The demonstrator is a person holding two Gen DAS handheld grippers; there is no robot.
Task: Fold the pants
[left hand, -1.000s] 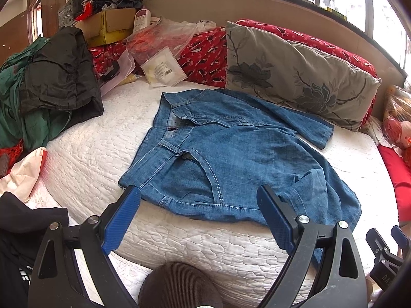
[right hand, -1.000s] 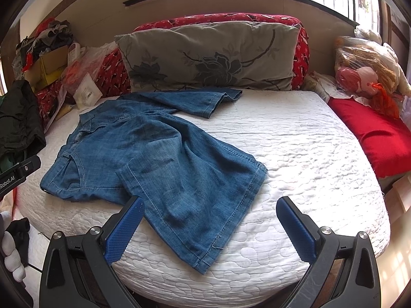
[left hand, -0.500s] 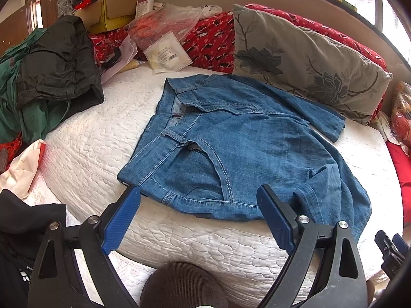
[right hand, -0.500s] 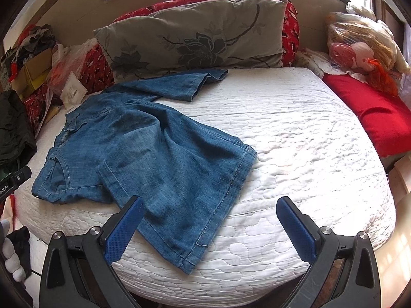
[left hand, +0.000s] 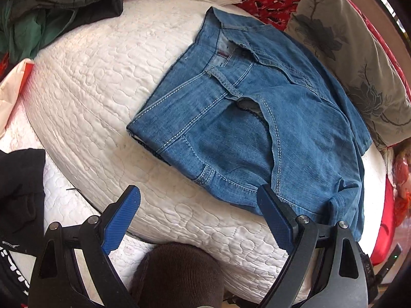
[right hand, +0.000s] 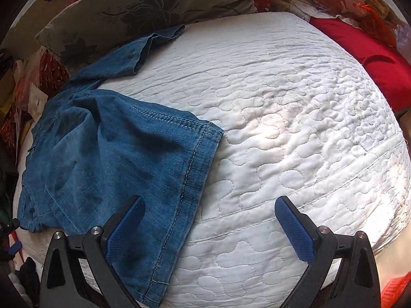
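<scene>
The blue denim pants (left hand: 259,118) are spread on the white quilted mattress (left hand: 102,82), waistband toward the left and legs running to the right. In the left wrist view the waistband, belt loop, fly and pocket seams are seen; the leg hems are not shown there. The left gripper (left hand: 199,213) is held with its blue-padded jaws spread wide and nothing between them, above the near edge of the mattress just in front of the seat of the pants; its right finger (left hand: 276,218) overlaps the near denim edge in the view, and contact cannot be told.

The leg ends are shown only by the right wrist view: the near leg hem (right hand: 195,169) hangs over the near edge of the mattress, and the far leg (right hand: 133,48) is stretched toward the grey floral pillow (right hand: 143,2). The right gripper (right hand: 210,225) is likewise wide open and empty, its left finger (right hand: 125,228) over the near leg's fabric, its right finger over bare quilting.

Dark and green clothes (left hand: 59,2) at the far left are given by the left view alone; a red cushion (right hand: 364,54) at the far right is seen clearly only from the right.
</scene>
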